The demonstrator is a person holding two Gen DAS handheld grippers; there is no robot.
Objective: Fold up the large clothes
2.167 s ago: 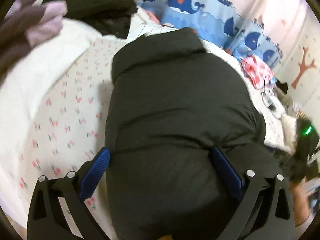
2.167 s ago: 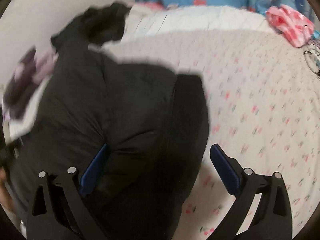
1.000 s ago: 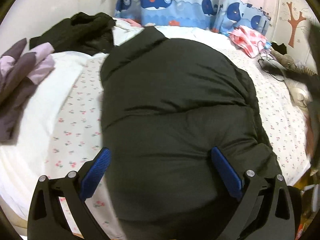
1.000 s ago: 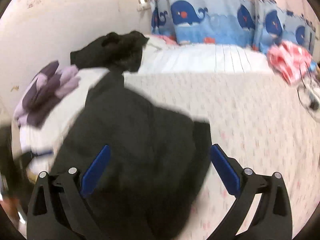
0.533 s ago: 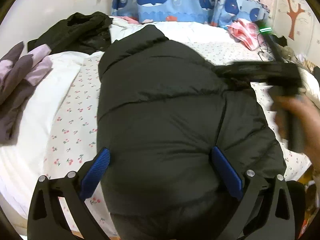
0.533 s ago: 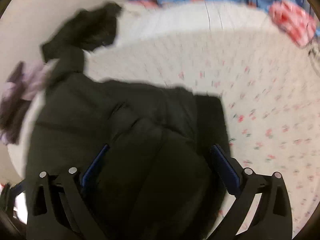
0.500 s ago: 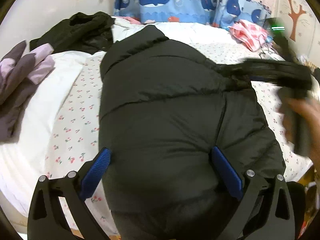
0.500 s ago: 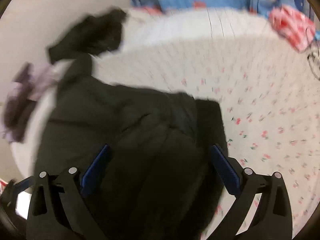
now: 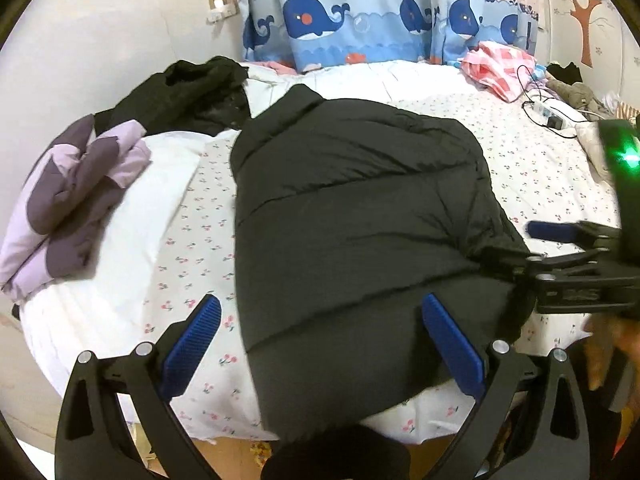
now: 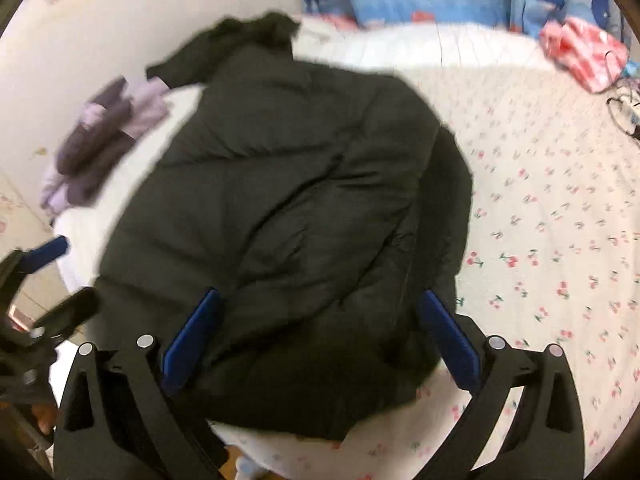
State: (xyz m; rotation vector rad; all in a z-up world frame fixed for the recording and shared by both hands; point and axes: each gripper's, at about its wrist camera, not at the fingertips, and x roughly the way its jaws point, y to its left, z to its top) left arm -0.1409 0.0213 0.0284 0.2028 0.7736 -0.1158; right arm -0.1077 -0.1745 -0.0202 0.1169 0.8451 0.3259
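Note:
A black puffer jacket [image 9: 352, 216] lies folded on the bed, collar toward the far curtain; it also fills the right wrist view [image 10: 288, 216]. My left gripper [image 9: 320, 340] is open and empty, just above the jacket's near hem. My right gripper [image 10: 320, 332] is open and empty over the jacket's near right part. In the left wrist view it [image 9: 532, 244] comes in from the right at the jacket's right edge, its near finger against the cloth. The left gripper's fingers [image 10: 44, 252] show at the left edge of the right wrist view.
The bed [image 9: 540, 168] has a cherry-print sheet. A folded purple jacket [image 9: 68, 208] lies at the left, a black garment heap [image 9: 192, 92] behind it. A pink checked cloth [image 9: 500, 64] and a power strip with cables [image 9: 548, 112] lie far right. A whale curtain [image 9: 360, 16] hangs behind.
Both grippers have drawn back from the jacket, so more of the bed shows. The right gripper has moved down to the jacket's near right edge. Both stay open.

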